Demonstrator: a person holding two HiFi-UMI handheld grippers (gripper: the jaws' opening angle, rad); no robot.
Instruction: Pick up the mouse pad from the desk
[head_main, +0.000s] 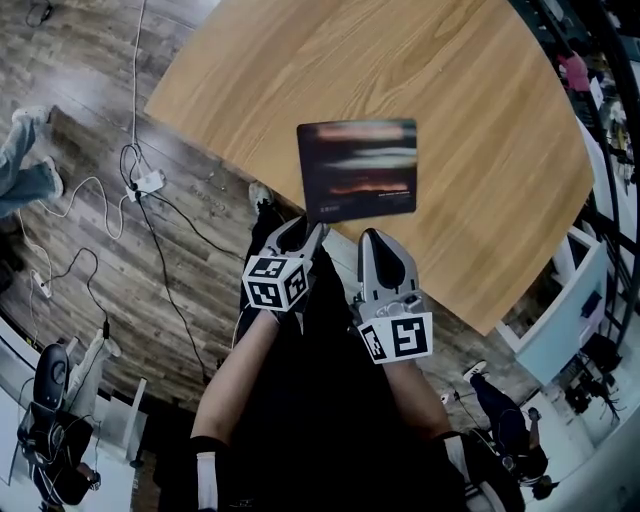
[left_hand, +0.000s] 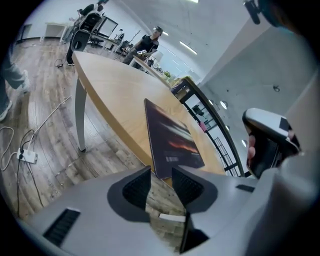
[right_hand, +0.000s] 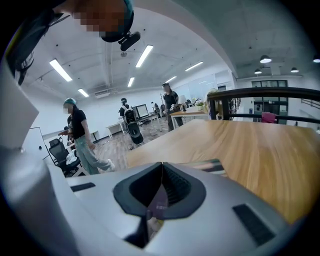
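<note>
A dark mouse pad (head_main: 357, 168) with a blurred orange print lies flat on the wooden desk (head_main: 480, 130), near its front edge. Both grippers hover just short of that edge, side by side. My left gripper (head_main: 304, 233) points at the pad's near left corner. In the left gripper view, my left gripper (left_hand: 161, 172) is open, with nothing between its jaws and the mouse pad (left_hand: 172, 137) beyond them. My right gripper (head_main: 372, 240) sits below the pad's near edge. In the right gripper view, my right gripper (right_hand: 161, 167) is shut and empty, and a strip of the pad (right_hand: 212, 165) shows past it.
White cables and a power strip (head_main: 148, 182) trail over the wood floor left of the desk. A desk leg (left_hand: 80, 115) stands at the left. People stand and walk in the room (right_hand: 80, 135). A black railing (right_hand: 260, 92) runs behind the desk.
</note>
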